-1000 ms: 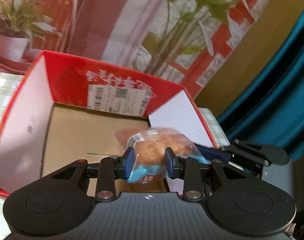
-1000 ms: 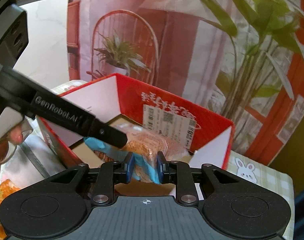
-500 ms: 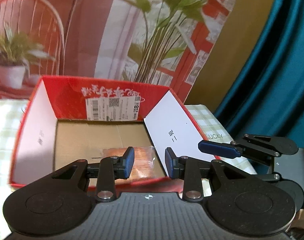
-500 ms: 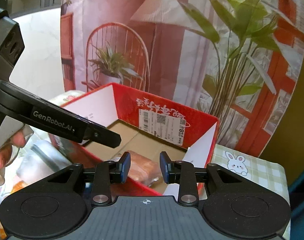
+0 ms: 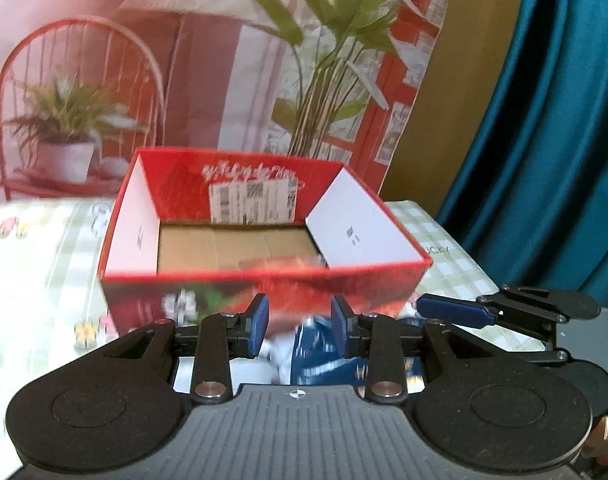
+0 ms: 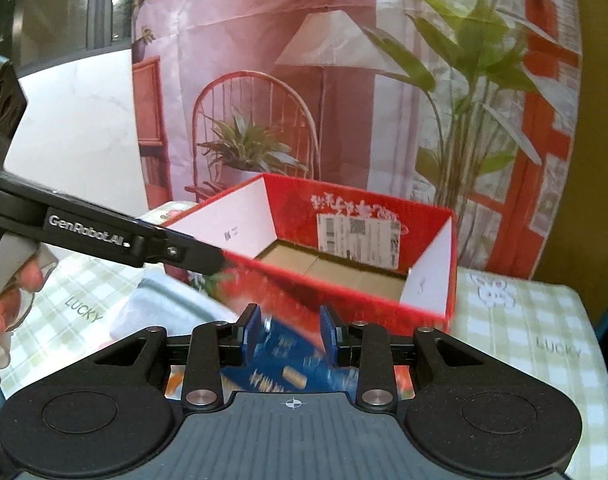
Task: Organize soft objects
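Note:
A red cardboard box (image 5: 264,280) stands open on the checked tablecloth; it also shows in the right wrist view (image 6: 344,292). A bread packet (image 5: 280,262) lies inside near its front wall, mostly hidden. My left gripper (image 5: 300,326) is open and empty, in front of the box above a blue and white packet (image 5: 320,356). My right gripper (image 6: 290,334) is open and empty, above a blue packet (image 6: 280,368) in front of the box. The right gripper's finger (image 5: 452,314) shows at the right of the left view.
The tablecloth (image 6: 536,344) covers the table around the box. A grey soft bag (image 6: 160,304) lies left of the box front. A printed backdrop (image 5: 224,60) hangs behind, and a teal curtain (image 5: 544,120) hangs at the right.
Both grippers let go of the bread packet into the box, opened, and drew back and down in front of it. Blue packets now lie under the fingers.

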The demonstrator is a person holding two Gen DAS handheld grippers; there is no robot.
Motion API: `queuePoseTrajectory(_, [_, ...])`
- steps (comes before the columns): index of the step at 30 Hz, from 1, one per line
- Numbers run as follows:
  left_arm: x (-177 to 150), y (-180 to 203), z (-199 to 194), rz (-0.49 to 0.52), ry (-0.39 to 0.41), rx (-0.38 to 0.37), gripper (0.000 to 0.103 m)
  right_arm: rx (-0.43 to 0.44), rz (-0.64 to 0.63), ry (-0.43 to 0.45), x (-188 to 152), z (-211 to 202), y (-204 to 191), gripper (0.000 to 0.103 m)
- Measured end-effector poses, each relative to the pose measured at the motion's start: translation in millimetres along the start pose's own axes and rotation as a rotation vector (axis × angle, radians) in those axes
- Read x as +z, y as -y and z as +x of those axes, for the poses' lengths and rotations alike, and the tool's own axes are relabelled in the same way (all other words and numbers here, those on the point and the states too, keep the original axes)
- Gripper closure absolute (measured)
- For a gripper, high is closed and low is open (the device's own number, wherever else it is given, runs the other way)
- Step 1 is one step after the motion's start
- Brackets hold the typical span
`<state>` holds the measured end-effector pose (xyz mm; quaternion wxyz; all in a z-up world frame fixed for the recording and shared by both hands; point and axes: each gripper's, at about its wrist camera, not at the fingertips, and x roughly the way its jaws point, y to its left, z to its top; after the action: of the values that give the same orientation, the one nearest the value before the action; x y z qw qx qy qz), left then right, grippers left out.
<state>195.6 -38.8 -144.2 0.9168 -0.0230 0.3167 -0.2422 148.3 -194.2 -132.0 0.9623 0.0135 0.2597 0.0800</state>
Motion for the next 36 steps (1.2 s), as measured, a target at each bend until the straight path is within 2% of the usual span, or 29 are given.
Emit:
queuePoseTrajectory(4, [-18, -3, 0, -0.018, -0.012, 0.007, 0.067, -0.015, 0.034, -0.008, -20, -10, -2, 0.072])
queuePoseTrajectory(9, [-37, -3, 10, -0.004, -0.057, 0.003, 0.066, -0.071, 0.014, -0.022, -37, -19, 1, 0.061])
queuePoseTrajectory(13, [-43, -5, 19, -0.005, -0.073, -0.012, 0.062, -0.088, 0.047, -0.031, -45, -19, 10, 0.050])
queuePoseTrajectory(17, [-50, -5, 27, 0.006, -0.090, -0.031, 0.062, -0.090, 0.063, -0.055, -53, -14, 15, 0.044])
queuePoseTrajectory(19, [-51, -5, 32, 0.013, -0.095, -0.044, 0.060, -0.089, 0.071, -0.068, -57, -11, 17, 0.043])
queuePoseTrajectory(22, [-55, -4, 37, 0.016, -0.096, -0.062, 0.049, -0.080, 0.088, -0.091, -63, -7, 19, 0.042])
queuePoseTrajectory(23, [-56, -3, 40, 0.020, -0.099, -0.071, 0.048, -0.076, 0.093, -0.097, -65, -5, 20, 0.042])
queuePoseTrajectory(27, [-59, 2, 46, 0.058, -0.110, -0.084, 0.048, -0.058, 0.105, -0.122, -70, 0, 19, 0.041])
queuePoseTrajectory(29, [-62, 3, 48, 0.066, -0.117, -0.091, 0.048, -0.046, 0.109, -0.132, -73, 3, 17, 0.037])
queuePoseTrajectory(33, [-67, 1, 50, 0.047, -0.130, -0.094, 0.049, -0.035, 0.106, -0.156, -79, 8, 13, 0.035])
queuePoseTrajectory(36, [-68, -2, 47, 0.031, -0.126, -0.096, 0.053, -0.023, 0.122, -0.164, -82, 10, 13, 0.035])
